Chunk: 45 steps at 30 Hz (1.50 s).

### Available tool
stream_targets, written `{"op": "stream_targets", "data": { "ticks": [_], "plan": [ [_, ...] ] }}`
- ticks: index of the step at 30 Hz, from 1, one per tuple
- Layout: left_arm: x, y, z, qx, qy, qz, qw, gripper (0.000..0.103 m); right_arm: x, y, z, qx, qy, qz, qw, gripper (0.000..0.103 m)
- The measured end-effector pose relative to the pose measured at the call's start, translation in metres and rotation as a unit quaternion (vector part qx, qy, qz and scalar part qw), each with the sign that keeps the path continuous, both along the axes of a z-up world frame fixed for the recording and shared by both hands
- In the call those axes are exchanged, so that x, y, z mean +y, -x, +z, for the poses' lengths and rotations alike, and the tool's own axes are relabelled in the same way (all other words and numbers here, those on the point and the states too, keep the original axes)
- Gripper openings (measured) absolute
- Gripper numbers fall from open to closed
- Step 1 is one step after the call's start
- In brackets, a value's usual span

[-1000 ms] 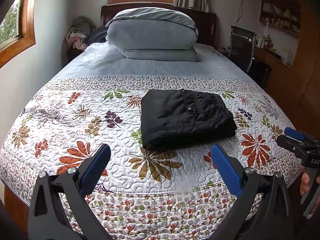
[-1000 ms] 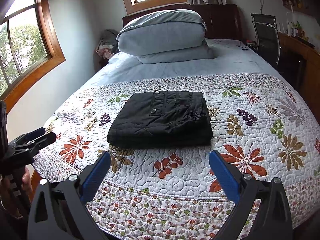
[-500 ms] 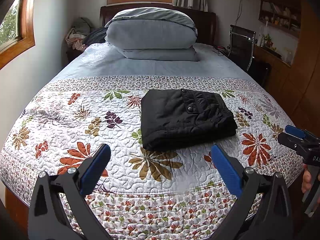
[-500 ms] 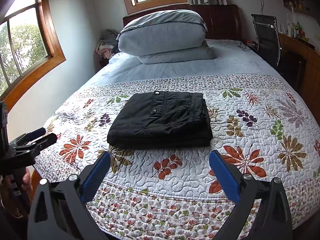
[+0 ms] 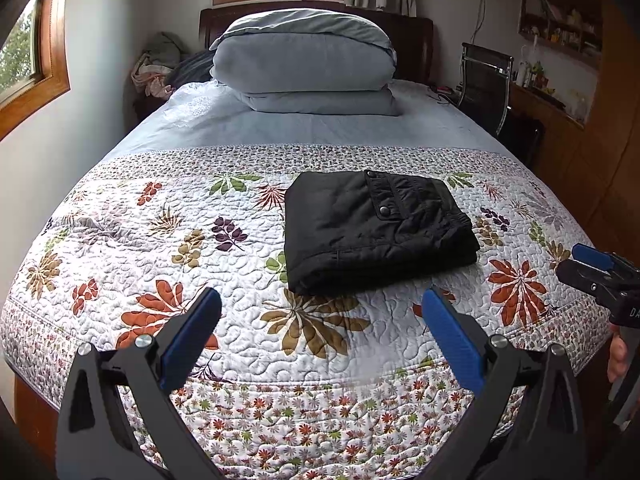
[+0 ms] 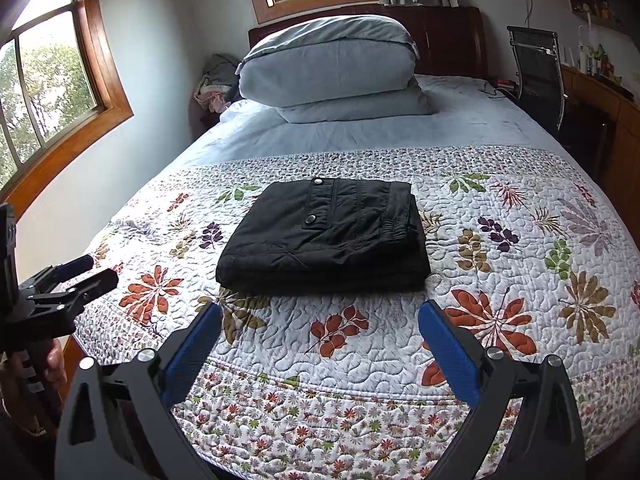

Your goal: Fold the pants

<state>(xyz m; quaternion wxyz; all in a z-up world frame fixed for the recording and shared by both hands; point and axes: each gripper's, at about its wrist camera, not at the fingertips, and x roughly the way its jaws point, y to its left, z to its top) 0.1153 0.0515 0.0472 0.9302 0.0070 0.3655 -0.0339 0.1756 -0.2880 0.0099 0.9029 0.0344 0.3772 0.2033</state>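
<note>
Black pants [image 5: 372, 228] lie folded into a compact rectangle on the floral quilt [image 5: 168, 240], with a snap button showing on top. In the right wrist view the same pants [image 6: 324, 236] sit in the middle of the bed. My left gripper [image 5: 320, 300] hovers open over the quilt's near edge, well short of the pants, holding nothing. My right gripper [image 6: 318, 314] is also open and empty, just in front of the pants. Each gripper shows in the other's view: the right gripper [image 5: 592, 268] at the right edge, the left gripper [image 6: 80, 276] at the left edge.
Two stacked grey pillows [image 5: 304, 68] rest against the dark headboard. A black chair [image 5: 484, 80] and wooden desk stand right of the bed. A clothes pile [image 5: 156, 68] sits in the far left corner. Windows are on the left and back walls.
Both grippers have drifted back slightly from the bed and stay open. The folded pants have not moved.
</note>
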Motion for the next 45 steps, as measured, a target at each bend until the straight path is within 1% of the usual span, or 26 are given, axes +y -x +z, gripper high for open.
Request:
{"op": "stream_targets", "data": {
  "ticks": [26, 34, 39, 45],
  "plan": [
    [-0.0052, -0.0007, -0.0003, -0.002, -0.007, -0.006, 1.0000, 0.100, 0.0008, 0.0007, -0.0013, 0.002, 0.003, 0.003, 1.000, 0.099],
    [-0.0039, -0.0005, -0.0010, -0.004, 0.009, -0.013, 0.9999, 0.100, 0.0010, -0.0010, -0.0043, 0.006, 0.006, 0.002, 1.000, 0.099],
    [-0.0039, -0.0026, -0.0015, 0.001, -0.004, -0.005, 1.0000, 0.100, 0.0011, -0.0012, -0.0040, 0.005, 0.005, 0.003, 1.000, 0.099],
    [-0.0023, -0.0033, -0.0022, 0.005, -0.003, -0.001, 1.0000, 0.100, 0.0022, -0.0009, -0.0047, 0.007, 0.005, 0.003, 1.000, 0.099]
  ]
}}
